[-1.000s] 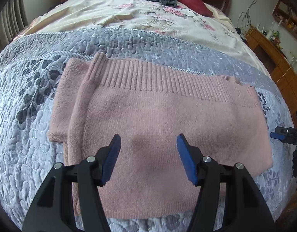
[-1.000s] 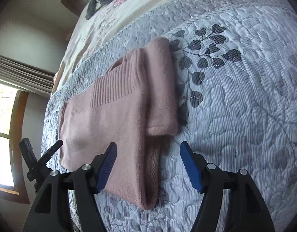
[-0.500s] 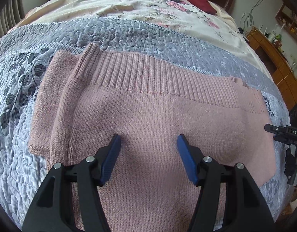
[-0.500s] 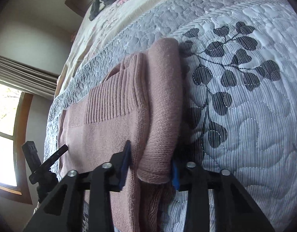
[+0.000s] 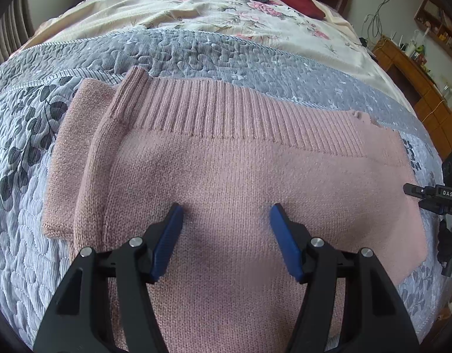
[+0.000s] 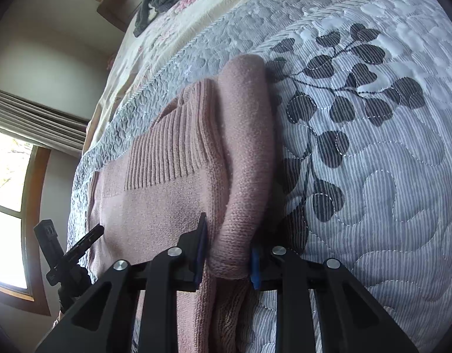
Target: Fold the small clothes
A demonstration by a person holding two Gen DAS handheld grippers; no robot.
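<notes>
Pink knitted sweater [image 5: 240, 182] flat on grey quilted bedspread [image 5: 25, 250], sleeve [image 6: 243, 176] pinched.
Right gripper [image 6: 227, 257] clamped on sleeve cuff; left gripper [image 5: 226, 223] spread above body. Better to lift low, lay sleeve straight across.

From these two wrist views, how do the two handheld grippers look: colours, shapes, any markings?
Both look alike. The left gripper has two black angular plastic arms, each with round silver screws, ending in flat blue ribbed pads. The right gripper has the same black arms, silver screws and blue pads. In the left view, a black part at the right edge bears white letters "DAS". No cables or sleeves show.
</notes>
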